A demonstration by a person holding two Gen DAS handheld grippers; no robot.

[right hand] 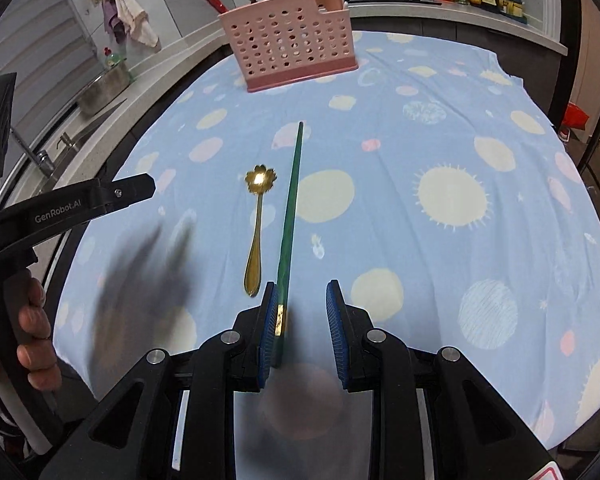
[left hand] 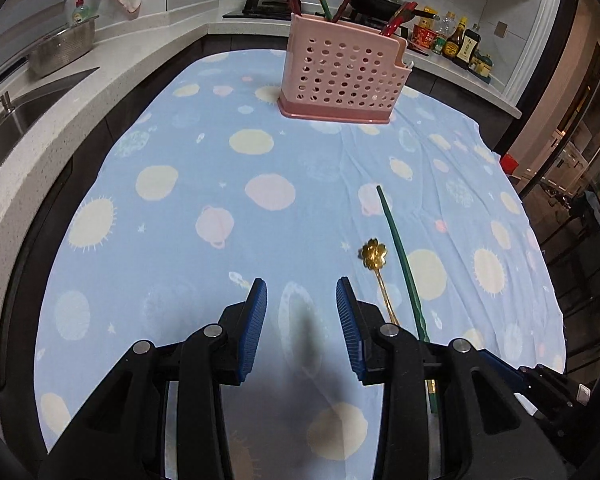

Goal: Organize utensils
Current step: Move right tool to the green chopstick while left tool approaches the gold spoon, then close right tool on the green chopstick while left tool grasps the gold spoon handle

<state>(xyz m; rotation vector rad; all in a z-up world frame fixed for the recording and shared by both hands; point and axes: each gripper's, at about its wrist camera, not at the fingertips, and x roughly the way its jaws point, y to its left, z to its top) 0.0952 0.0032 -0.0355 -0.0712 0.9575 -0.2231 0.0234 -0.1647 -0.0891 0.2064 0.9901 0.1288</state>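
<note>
Mostly you're done: the pink caddy (left hand: 338,76) holds several utensils; the green chopstick (right hand: 290,208) and gold spoon (right hand: 256,220) lie beside each other on the counter (right hand: 440,140), with your left tongs (left hand: 302,312) and right tongs (right hand: 302,312) both spread wide, gripping nothing.

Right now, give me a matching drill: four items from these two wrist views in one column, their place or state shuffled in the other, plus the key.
Items
1. Gold flower-bowled metal spoon
2. Long green chopstick
3. Pink perforated plastic utensil caddy
4. Left hand-held gripper

Place or state
A. Standing at the far end of the blue patterned cloth, holding utensils
B. Open, nothing between its jaws
C. Lying flat, its near end between the open jaws of the right hand-held gripper
D. Lying flat on the cloth just left of the chopstick

Pairs: 1-D, 2-C, 3-A, 4-B
</note>
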